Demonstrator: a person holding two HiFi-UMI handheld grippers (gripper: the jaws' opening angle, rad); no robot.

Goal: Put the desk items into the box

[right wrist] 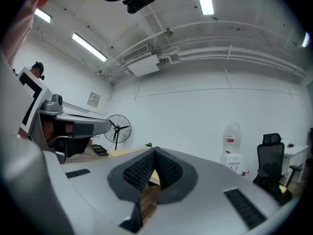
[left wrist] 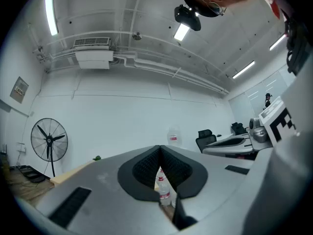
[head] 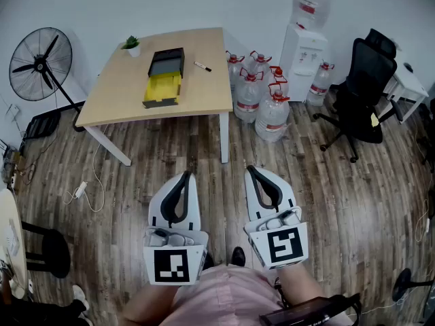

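Note:
A wooden desk (head: pixel 197 90) stands some way ahead in the head view. On it lie a black open box (head: pixel 166 62), a yellow and black case (head: pixel 162 89) in front of the box, a marker pen (head: pixel 202 66) to the right and a small potted plant (head: pixel 132 45) at the back left. My left gripper (head: pixel 184 176) and right gripper (head: pixel 252 170) are held low over the floor, far short of the desk. Both are shut with their tips touching and hold nothing. The left gripper's tips (left wrist: pixel 160 148) and the right gripper's tips (right wrist: pixel 154 151) meet at a point.
Several big water bottles (head: pixel 260 95) stand on the floor right of the desk, by a water dispenser (head: pixel 304 46). A black office chair (head: pixel 360 97) is at the right, a standing fan (head: pixel 39 63) at the left. Cables (head: pixel 85 190) lie on the wooden floor.

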